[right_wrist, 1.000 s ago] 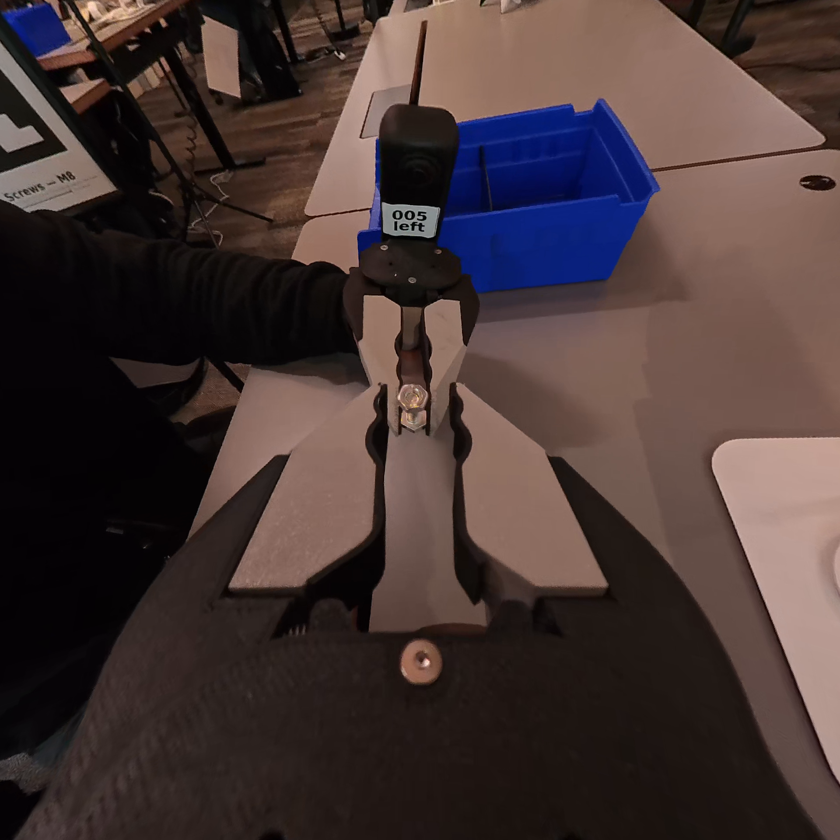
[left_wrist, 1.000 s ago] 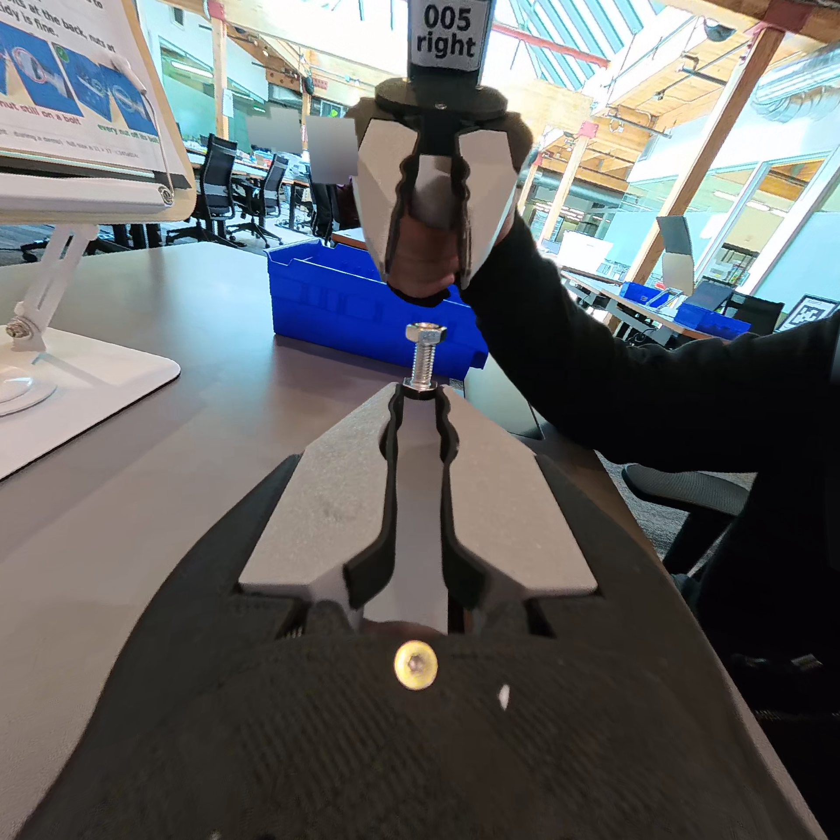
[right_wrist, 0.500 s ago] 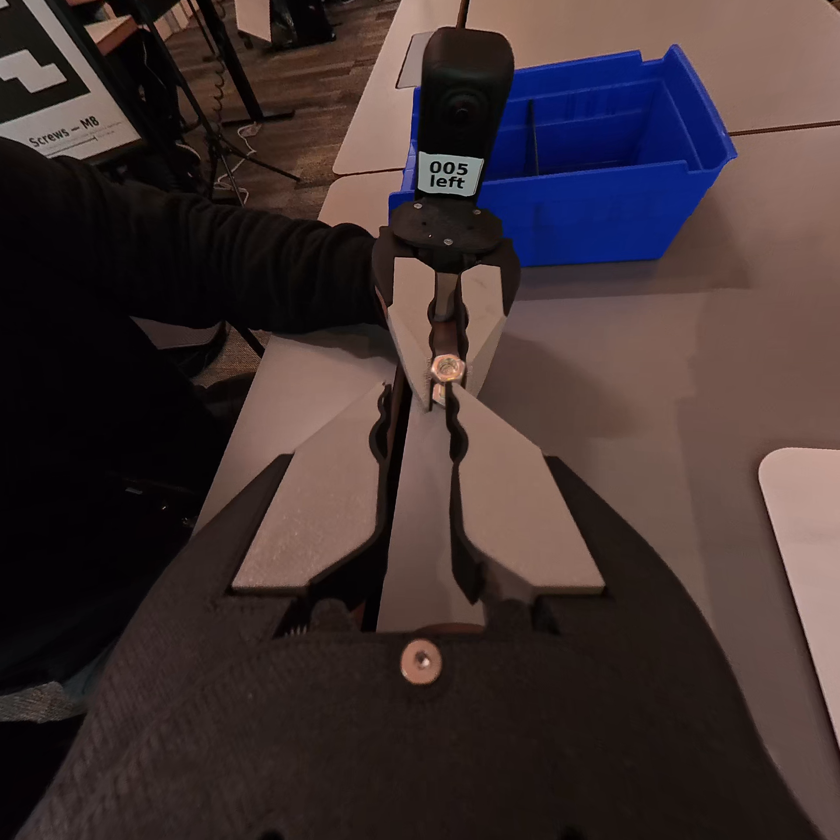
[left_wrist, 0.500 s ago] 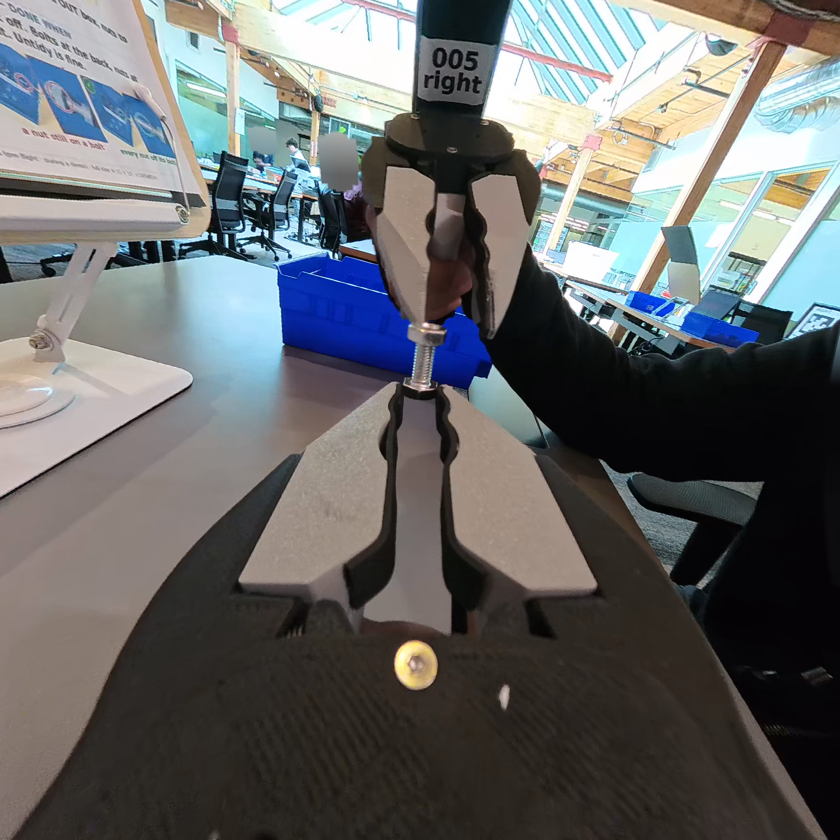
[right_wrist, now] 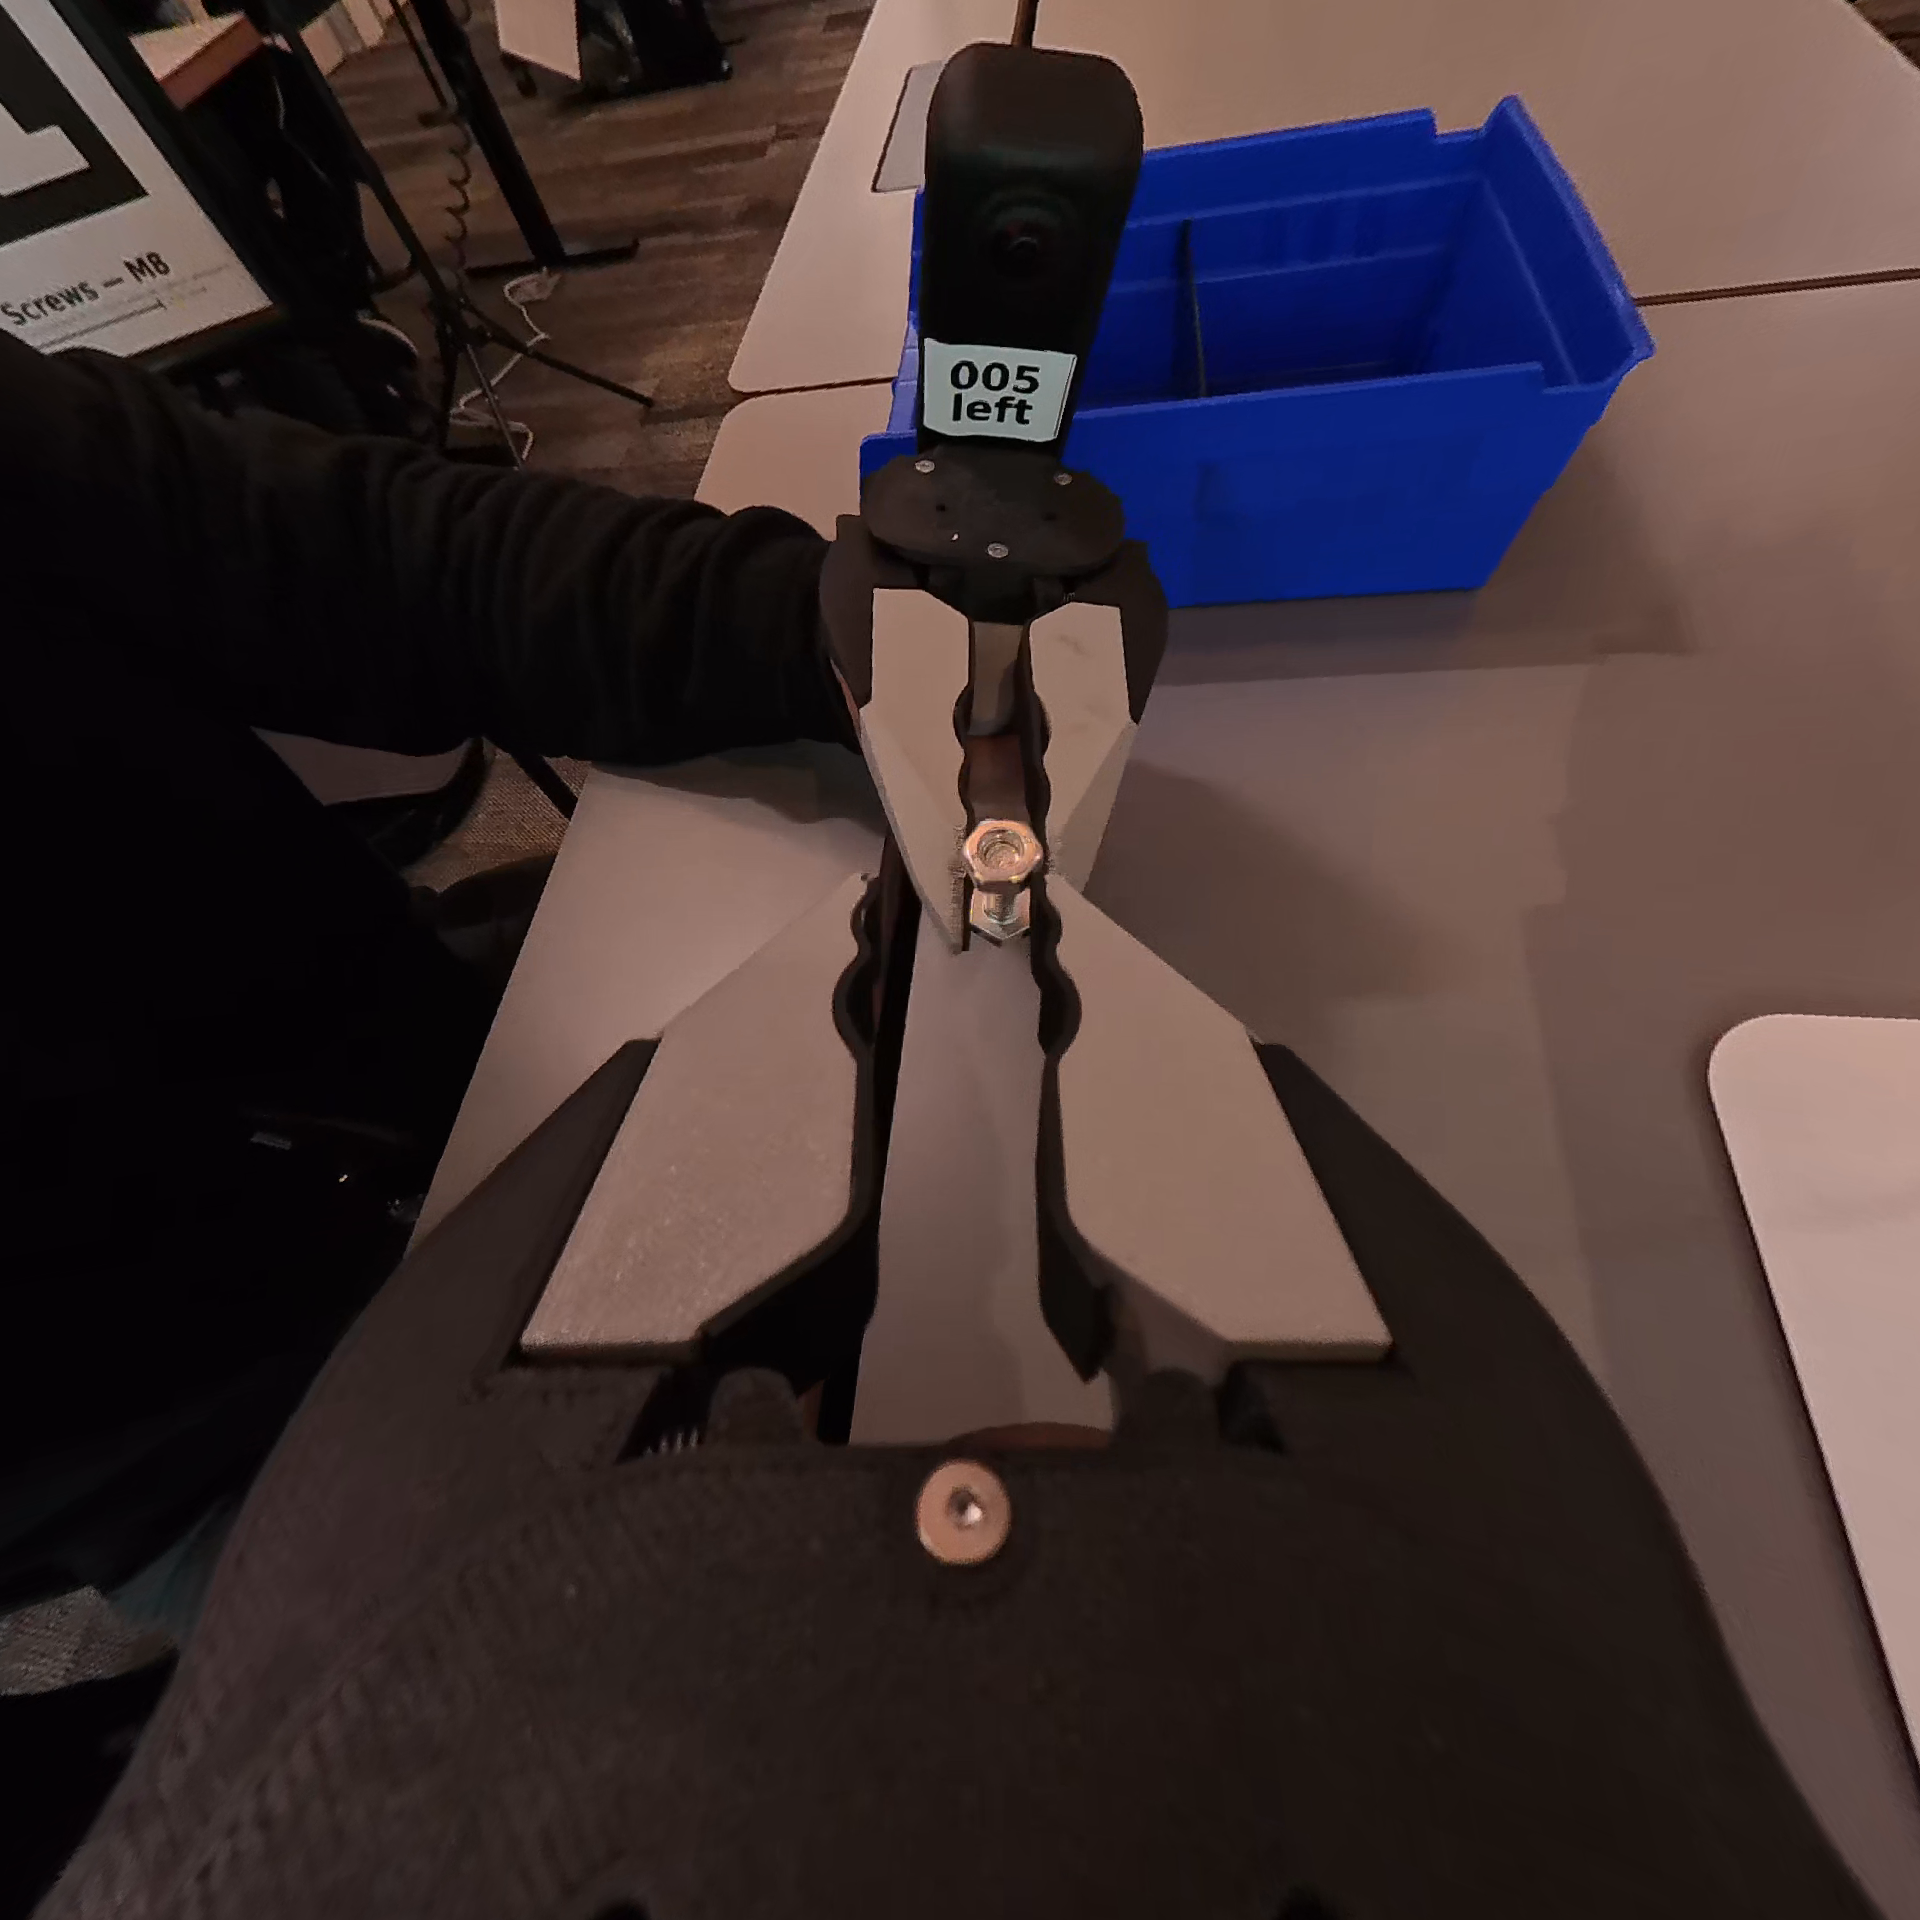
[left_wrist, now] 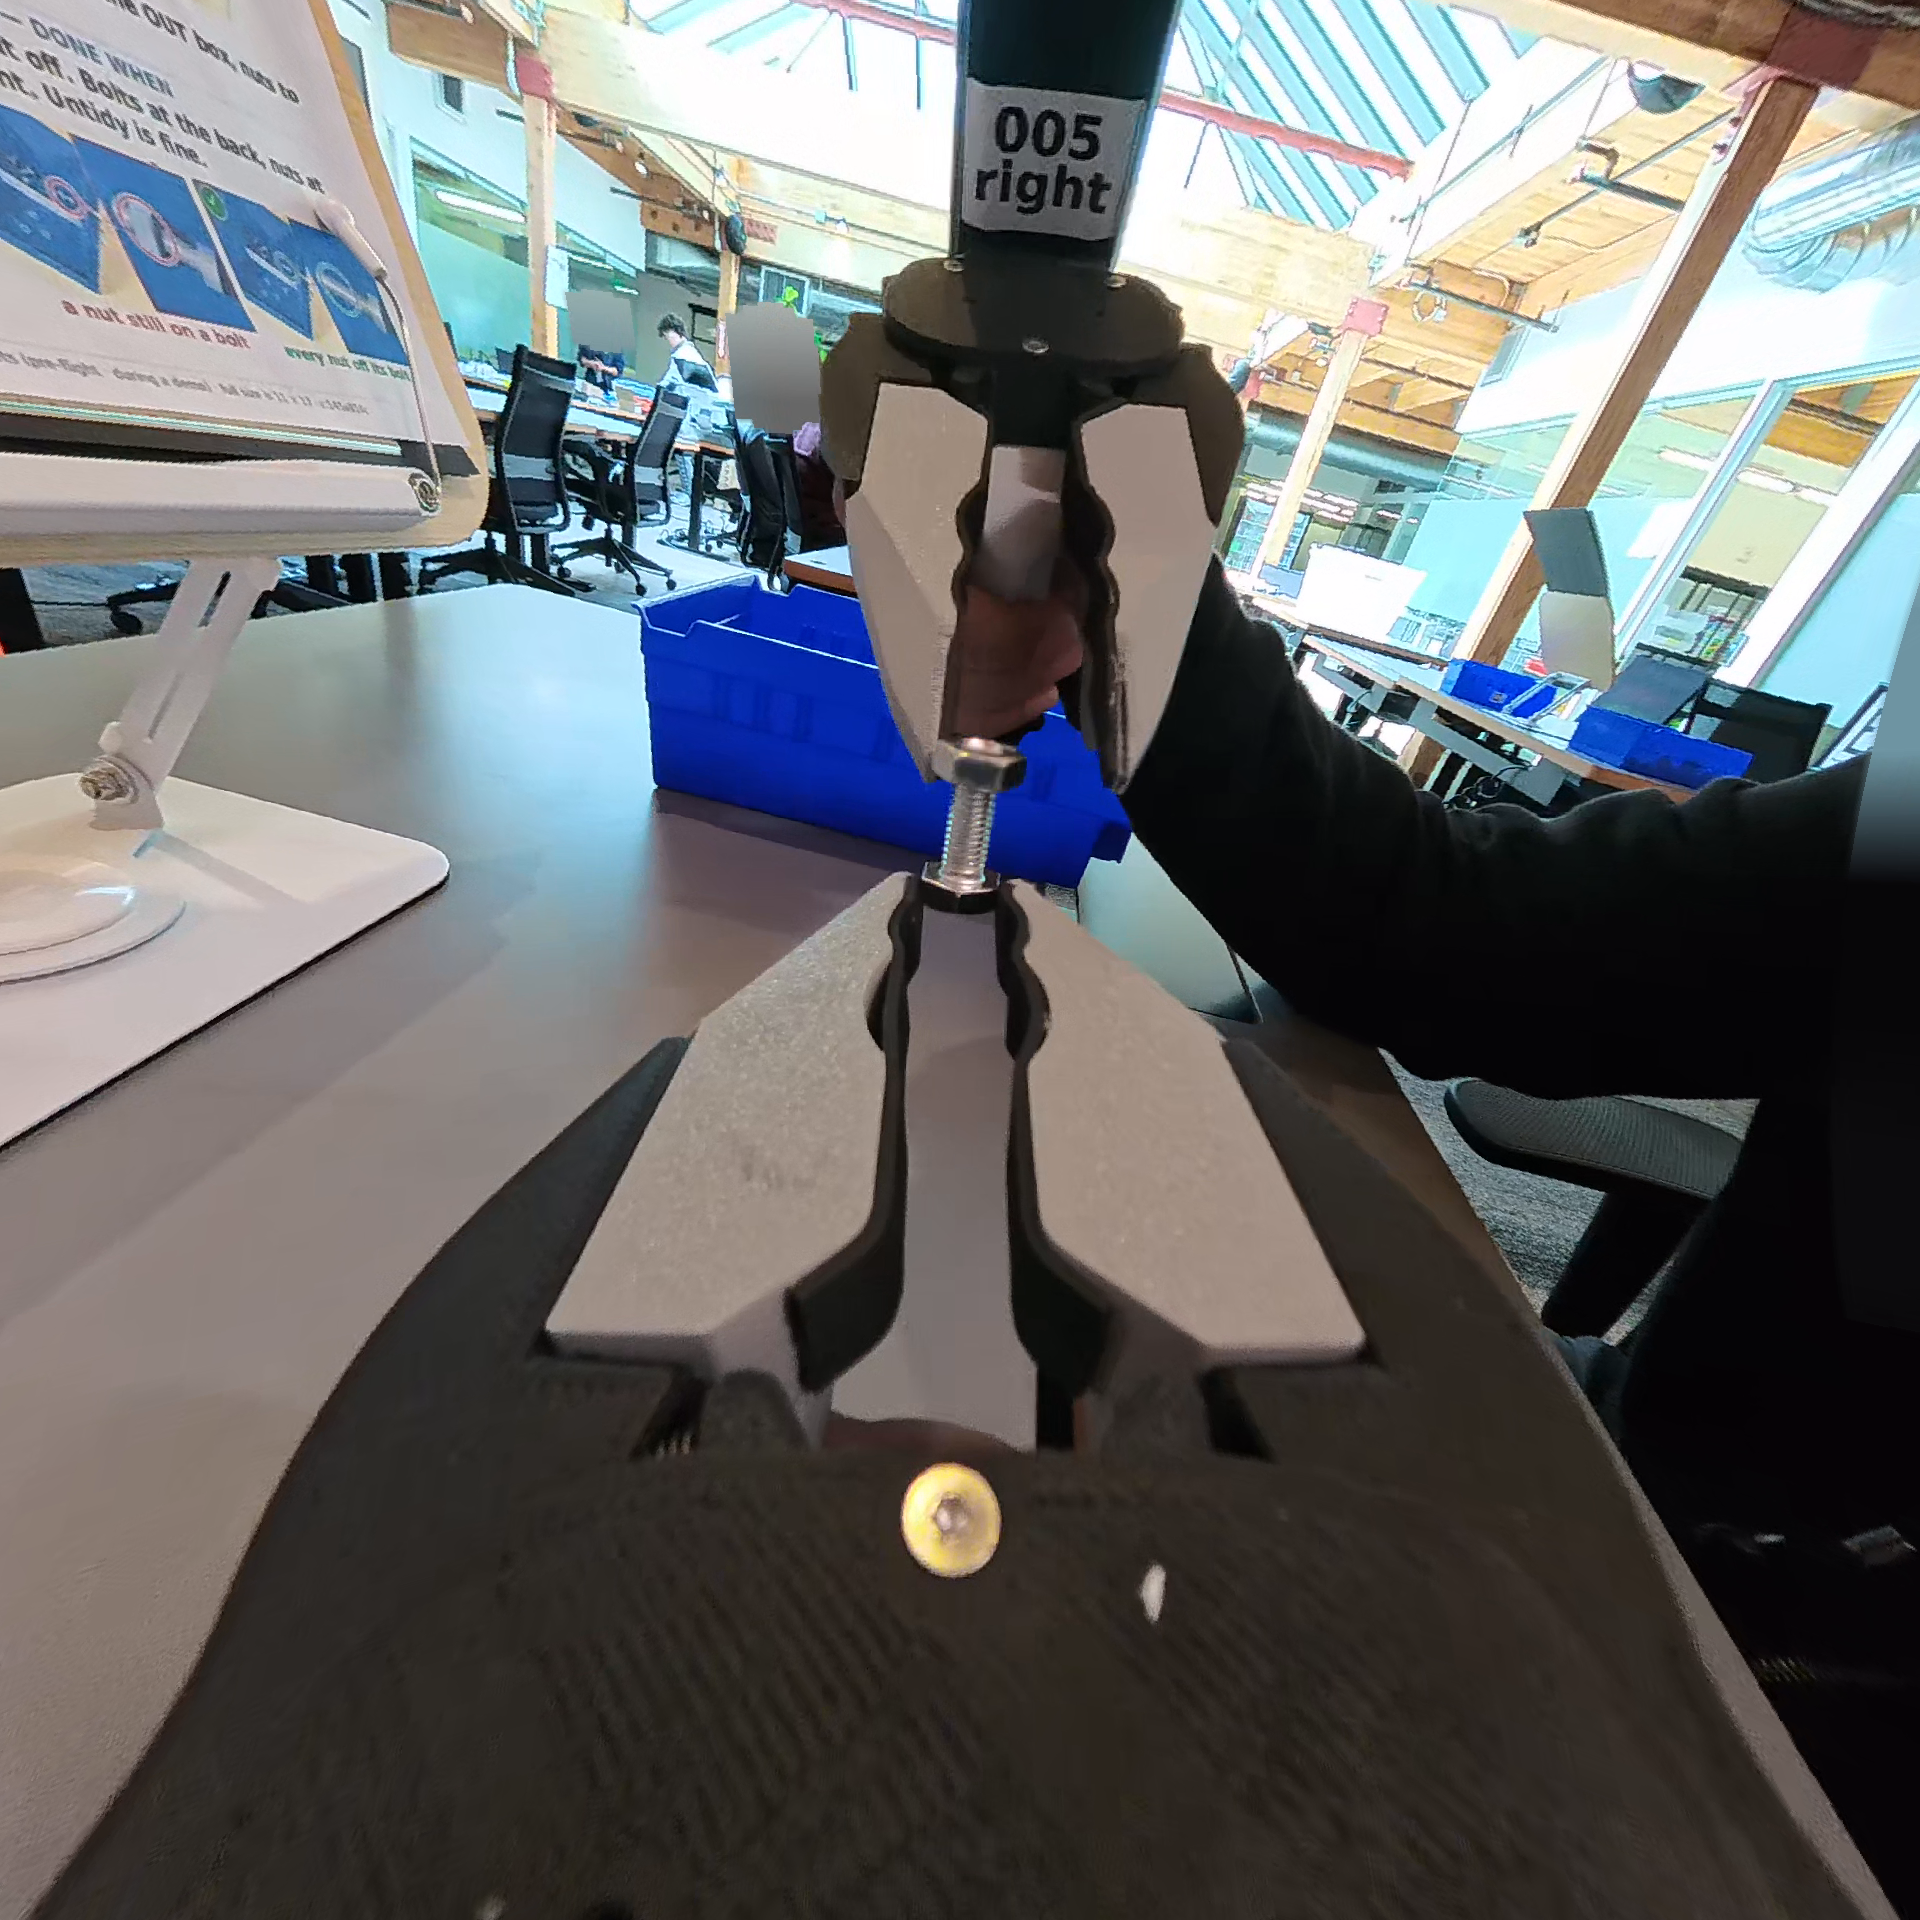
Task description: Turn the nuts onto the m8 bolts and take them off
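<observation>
My left gripper is shut on the hex head of a silver M8 bolt and holds it upright above the grey table. A nut sits at the top end of the thread. My right gripper points down from above, open, with its jaws either side of the nut; one finger touches the nut and the other stands clear. In the right wrist view the nut and the bolt lie between my right gripper's tips, with the left gripper beyond.
A blue bin with a divider stands behind the grippers, also in the right wrist view. A white stand holding an instruction sheet is at the left. The table's edge and an office chair are at the right. My left and right fingertips are right by each other.
My right gripper has come down from above the bolt until its open jaws sit around the nut. The left gripper still holds the bolt and has barely moved.
</observation>
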Demonstrator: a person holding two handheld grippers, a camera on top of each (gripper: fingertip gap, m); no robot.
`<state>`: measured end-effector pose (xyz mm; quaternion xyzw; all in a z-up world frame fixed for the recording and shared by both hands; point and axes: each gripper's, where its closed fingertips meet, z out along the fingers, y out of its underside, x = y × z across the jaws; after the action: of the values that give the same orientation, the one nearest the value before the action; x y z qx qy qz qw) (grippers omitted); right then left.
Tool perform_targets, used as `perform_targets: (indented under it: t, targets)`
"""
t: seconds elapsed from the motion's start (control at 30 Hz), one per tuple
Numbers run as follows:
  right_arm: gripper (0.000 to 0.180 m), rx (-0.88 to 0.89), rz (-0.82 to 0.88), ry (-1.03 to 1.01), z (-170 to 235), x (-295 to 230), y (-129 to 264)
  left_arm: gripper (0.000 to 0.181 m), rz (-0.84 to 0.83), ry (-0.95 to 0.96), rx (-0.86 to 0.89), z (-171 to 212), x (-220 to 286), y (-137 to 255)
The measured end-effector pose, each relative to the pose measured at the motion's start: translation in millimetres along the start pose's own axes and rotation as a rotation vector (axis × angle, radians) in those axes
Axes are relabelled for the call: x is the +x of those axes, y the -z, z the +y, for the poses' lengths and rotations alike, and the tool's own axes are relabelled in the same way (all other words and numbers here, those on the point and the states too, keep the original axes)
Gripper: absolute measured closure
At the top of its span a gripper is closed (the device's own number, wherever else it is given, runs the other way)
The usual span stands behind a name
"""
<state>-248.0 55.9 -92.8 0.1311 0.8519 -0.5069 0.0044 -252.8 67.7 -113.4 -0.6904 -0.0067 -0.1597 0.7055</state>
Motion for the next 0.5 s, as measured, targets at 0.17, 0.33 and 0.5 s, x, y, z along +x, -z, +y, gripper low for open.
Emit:
perform_targets:
  t: [0.17,0.33,0.5]
  targets:
    - [0.163,0.015,-0.029,0.000,-2,-6,6,0.169,-0.013,0.010,0.006,-1,-4,2]
    - [0.159,0.026,0.018,-0.017,-4,4,3,0.169,-0.004,0.007,0.003,0,-2,1]
    - [0.157,0.000,0.012,-0.002,-1,1,2,0.169,-0.013,0.002,-0.001,0,-3,1]
